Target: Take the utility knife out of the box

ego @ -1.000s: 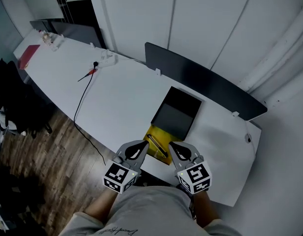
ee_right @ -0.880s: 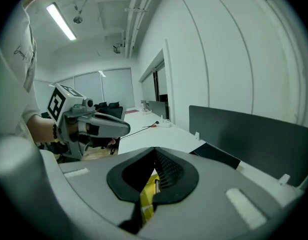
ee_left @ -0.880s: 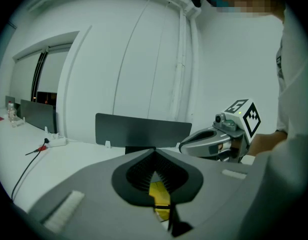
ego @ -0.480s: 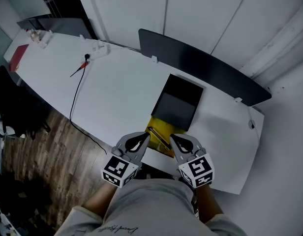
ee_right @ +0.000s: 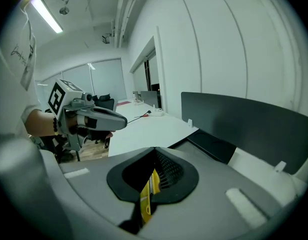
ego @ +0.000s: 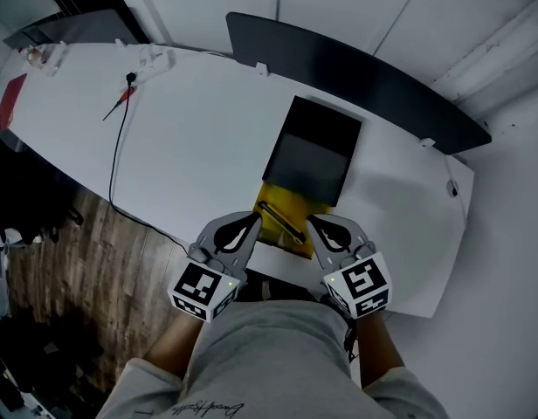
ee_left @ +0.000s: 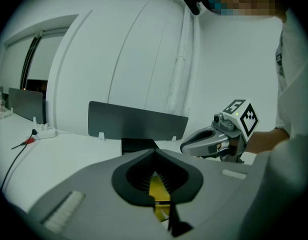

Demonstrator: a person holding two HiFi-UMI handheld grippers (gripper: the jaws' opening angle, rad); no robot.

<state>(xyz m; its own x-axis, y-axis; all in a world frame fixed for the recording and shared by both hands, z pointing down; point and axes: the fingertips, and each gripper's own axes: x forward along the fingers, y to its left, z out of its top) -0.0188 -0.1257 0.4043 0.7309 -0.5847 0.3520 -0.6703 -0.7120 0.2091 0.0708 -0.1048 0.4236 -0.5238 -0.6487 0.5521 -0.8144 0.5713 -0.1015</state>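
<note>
A shallow yellow box [ego: 281,206] lies at the near edge of the white table [ego: 190,147], and a long dark utility knife [ego: 282,223] rests slantwise in it. My left gripper [ego: 251,225] is beside its left edge and my right gripper [ego: 314,225] beside its right edge; both hover shut, holding nothing. In the left gripper view, the yellow box [ee_left: 158,191] shows through the gap under the left gripper [ee_left: 155,154]. A strip of the yellow box [ee_right: 146,194] also shows below the right gripper [ee_right: 155,151].
An open black box [ego: 313,151] sits just behind the yellow one. A dark divider panel [ego: 356,68] lines the table's far edge. A black cable [ego: 116,155] runs off the left side to the wooden floor [ego: 68,269]. A power strip [ego: 155,57] lies far left.
Both grippers have sunk a little and stay on either side of the yellow box. The head view has tipped further down over the table.
</note>
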